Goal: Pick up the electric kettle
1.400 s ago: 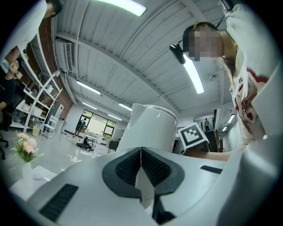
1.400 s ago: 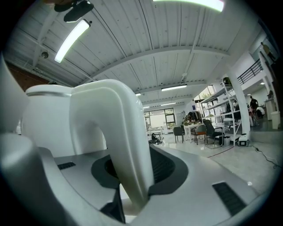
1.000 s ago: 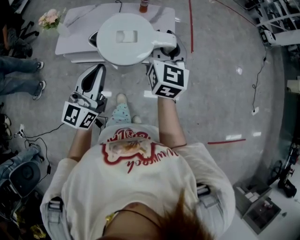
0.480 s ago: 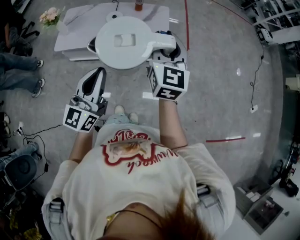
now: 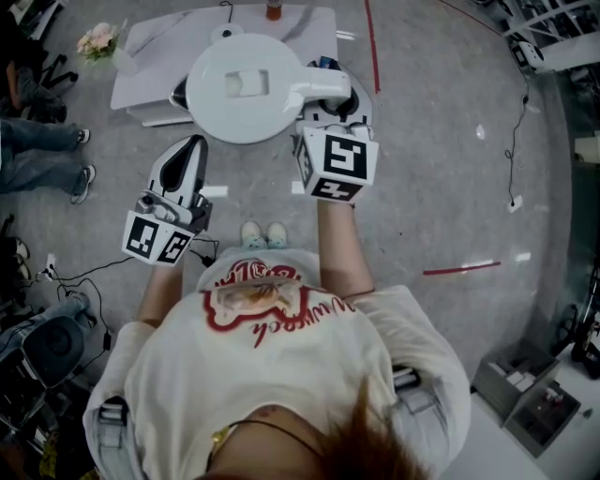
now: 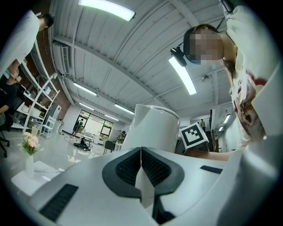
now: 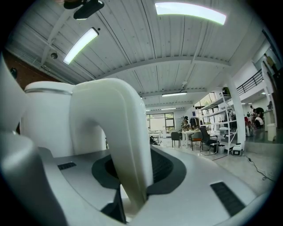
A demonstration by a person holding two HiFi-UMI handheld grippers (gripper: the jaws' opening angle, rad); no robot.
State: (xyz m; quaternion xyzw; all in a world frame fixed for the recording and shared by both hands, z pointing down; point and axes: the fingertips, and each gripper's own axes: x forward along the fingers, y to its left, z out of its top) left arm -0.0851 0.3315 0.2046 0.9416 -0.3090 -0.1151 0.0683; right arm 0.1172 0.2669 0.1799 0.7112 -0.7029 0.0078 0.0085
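Observation:
The white electric kettle (image 5: 246, 89) hangs in the air in front of the low white table (image 5: 141, 56), seen from above with its round lid up. My right gripper (image 5: 330, 105) is shut on the kettle's arched handle (image 7: 119, 141), and its jaws have just closed a little tighter on it. The kettle's body (image 7: 48, 119) fills the left of the right gripper view. My left gripper (image 5: 192, 145) is held beside the kettle (image 6: 150, 128), apart from it. Its pads (image 6: 141, 152) meet with nothing between them.
On the table stand a vase of flowers (image 5: 98, 39), a small round white base (image 5: 225, 33) and a bottle (image 5: 273, 9). A seated person's legs (image 5: 37, 155) are at the left. Red tape (image 5: 370, 47) and cables (image 5: 56, 272) lie on the floor.
The kettle, in my right gripper, has come away from the table towards me, uncovering the round base. My left gripper moved back alongside it, and my feet have stepped back.

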